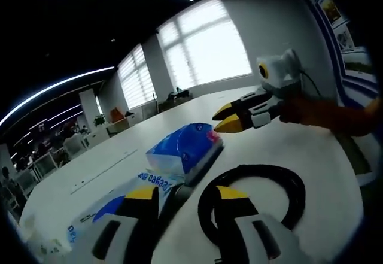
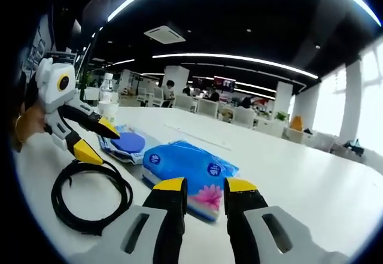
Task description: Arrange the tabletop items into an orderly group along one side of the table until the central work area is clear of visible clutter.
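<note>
Jaws on both grippers are spread apart with nothing between them. From the right gripper view, the right gripper [image 2: 204, 186] sits just short of the blue tissue pack [image 2: 187, 167], which lies flat on the white table [image 2: 287, 174]. Right beside it is a second flat blue-and-white packet [image 2: 127, 144], and the left gripper [image 2: 96, 138] hangs over that one and over the coiled black cable [image 2: 90, 198] — not touching either, as far as I can tell. A clear water bottle [image 2: 108, 96] stands upright further back; can't tell what's in it. In the left gripper view, the left gripper [image 1: 182, 195] points at the tissue pack [image 1: 185, 147], with the cable [image 1: 257, 198] alongside and the right gripper [image 1: 230, 119] hovering beyond the pack.
</note>
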Demonstrator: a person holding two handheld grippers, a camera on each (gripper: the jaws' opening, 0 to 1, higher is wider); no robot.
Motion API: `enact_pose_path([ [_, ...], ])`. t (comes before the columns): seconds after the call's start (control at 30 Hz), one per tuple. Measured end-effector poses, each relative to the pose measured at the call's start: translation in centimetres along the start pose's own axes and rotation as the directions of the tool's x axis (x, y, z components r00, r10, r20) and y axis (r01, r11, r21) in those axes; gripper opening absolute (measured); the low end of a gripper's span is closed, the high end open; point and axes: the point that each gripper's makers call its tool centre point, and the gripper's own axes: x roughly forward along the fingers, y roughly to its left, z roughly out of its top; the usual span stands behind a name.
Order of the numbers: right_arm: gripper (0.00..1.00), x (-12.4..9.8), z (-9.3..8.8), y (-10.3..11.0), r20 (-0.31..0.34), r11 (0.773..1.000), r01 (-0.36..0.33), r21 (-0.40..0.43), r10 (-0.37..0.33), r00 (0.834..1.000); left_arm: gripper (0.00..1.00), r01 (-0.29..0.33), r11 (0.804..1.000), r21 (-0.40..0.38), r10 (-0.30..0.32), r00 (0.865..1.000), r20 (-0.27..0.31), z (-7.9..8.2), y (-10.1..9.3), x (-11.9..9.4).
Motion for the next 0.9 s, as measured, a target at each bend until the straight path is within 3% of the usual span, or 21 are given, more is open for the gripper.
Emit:
enact_pose_path([
  [0.23,0.42,-0.2,0.7,0.2,0.016,0.999,0.004,0.032,-0.004,1.0,0.5,-0.046,0.998,-0.039,0.047,0.998,0.03,0.3,0.5,-1.3],
  [0.33,0.47,-0.5,1.4,1.4,0.019,0.999,-0.021,0.047,0.021,1.0,0.53,-0.051,0.998,-0.041,0.053,0.998,0.044,0.6,0.5,-1.7],
  [0.53,0.51,-1.1,2.8,2.7,0.045,0.998,-0.043,0.046,0.041,0.998,0.57,-0.091,0.995,-0.032,0.093,0.994,0.062,1.1,0.7,-2.6],
  [0.63,0.53,-1.2,2.6,3.3,0.037,0.997,-0.06,0.046,0.059,0.998,0.6,-0.115,0.993,-0.008,0.115,0.991,0.07,1.1,0.8,-3.1],
  [0.9,0.57,-1.9,2.5,4.6,0.05,0.993,-0.09,0.077,0.086,0.995,0.65,-0.116,0.992,-0.052,0.12,0.988,0.091,0.8,1.1,-4.4],
])
